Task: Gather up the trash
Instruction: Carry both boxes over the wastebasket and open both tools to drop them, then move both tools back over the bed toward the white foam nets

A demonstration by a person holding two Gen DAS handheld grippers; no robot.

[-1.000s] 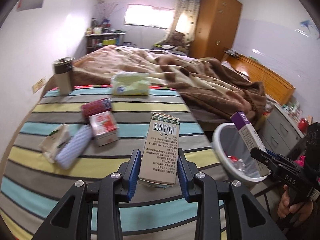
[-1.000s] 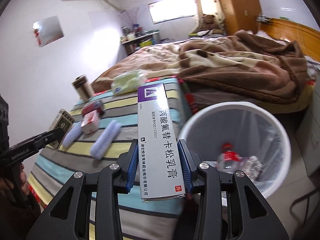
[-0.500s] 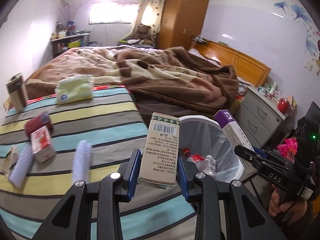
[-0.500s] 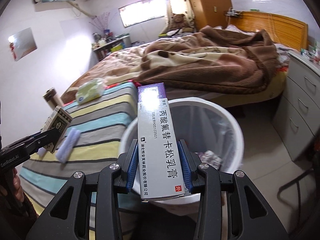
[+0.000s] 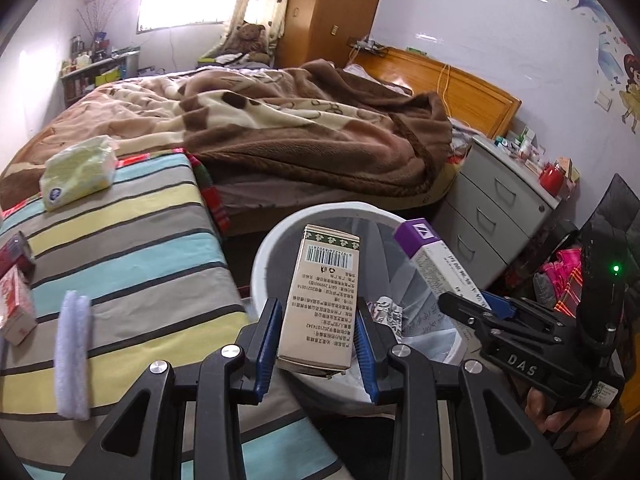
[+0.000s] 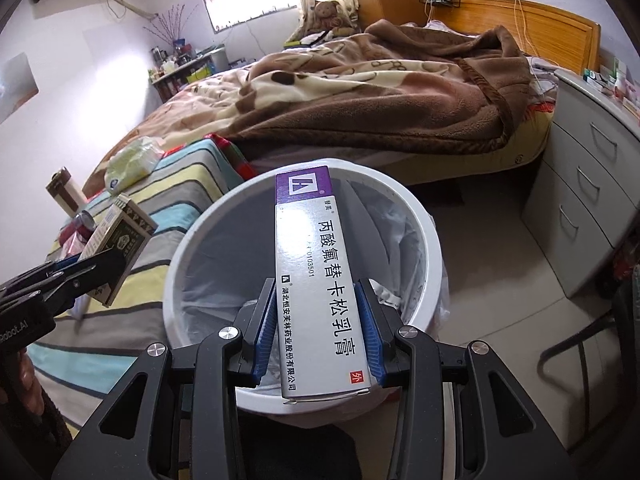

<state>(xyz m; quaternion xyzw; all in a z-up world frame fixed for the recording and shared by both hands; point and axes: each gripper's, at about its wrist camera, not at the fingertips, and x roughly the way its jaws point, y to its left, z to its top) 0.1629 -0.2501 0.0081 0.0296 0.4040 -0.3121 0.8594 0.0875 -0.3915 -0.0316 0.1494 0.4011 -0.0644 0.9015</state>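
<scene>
A tan carton (image 5: 320, 300) with a barcode near its top is clamped upright between the blue pads of the left gripper (image 5: 316, 344), and it is held over the near rim of the white trash bin (image 5: 262, 256), which serves as the landmark here. In the right wrist view, a long white box with a purple end (image 6: 320, 288) is gripped between the pads of the right gripper (image 6: 320, 340) and is likewise held above the bin's opening, its purple end toward the bin's far rim. Inside the bin a clear liner (image 6: 400, 240) is seen, with crumpled wrappers (image 5: 386, 312) lying at the bottom. To the left of the bin a striped bedspread (image 5: 120, 240) is spread, its edge just beside the bin's wall. On that spread, left of the bin, a pale fabric roll (image 5: 74, 356) and a red-and-white carton (image 5: 16, 308) are lying, and farther back a green tissue pack (image 5: 78, 174) is resting. Beyond the bin a brown blanket (image 5: 320, 128) is heaped over the bed. To the right of the bin a grey drawer unit (image 5: 500, 208) is standing. Farthest behind the bin a wooden headboard (image 5: 460, 84) and a wooden wardrobe (image 5: 332, 8) are seen against the walls.
</scene>
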